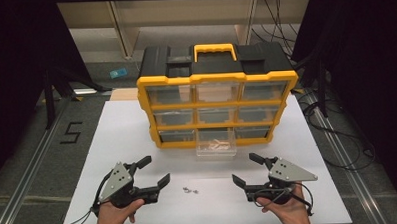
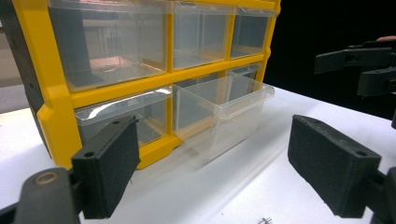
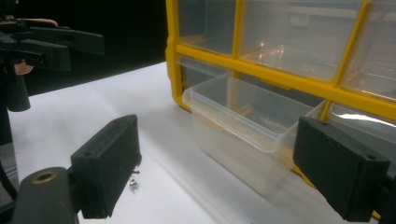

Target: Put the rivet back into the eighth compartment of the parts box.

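Note:
A yellow and black organizer cabinet (image 1: 216, 86) with clear drawers stands at the back of the white table (image 1: 137, 129). Its bottom middle drawer (image 1: 216, 144) is pulled out, with small pieces inside; the drawer (image 2: 224, 112) also appears in the left gripper view and the drawer (image 3: 243, 126) in the right gripper view. Two small metal parts (image 1: 190, 190) lie on the table between the grippers. My left gripper (image 1: 156, 172) is open and holds nothing, at the front left. My right gripper (image 1: 244, 169) is open and holds nothing, at the front right. A metal part (image 3: 133, 184) lies by the right gripper's left jaw.
The white table's front edge runs just below the hands. Metal rails (image 1: 28, 173) flank the table on the floor. Cables (image 1: 337, 137) trail on the right floor. A black "5" mark (image 1: 69, 132) sits on the left floor.

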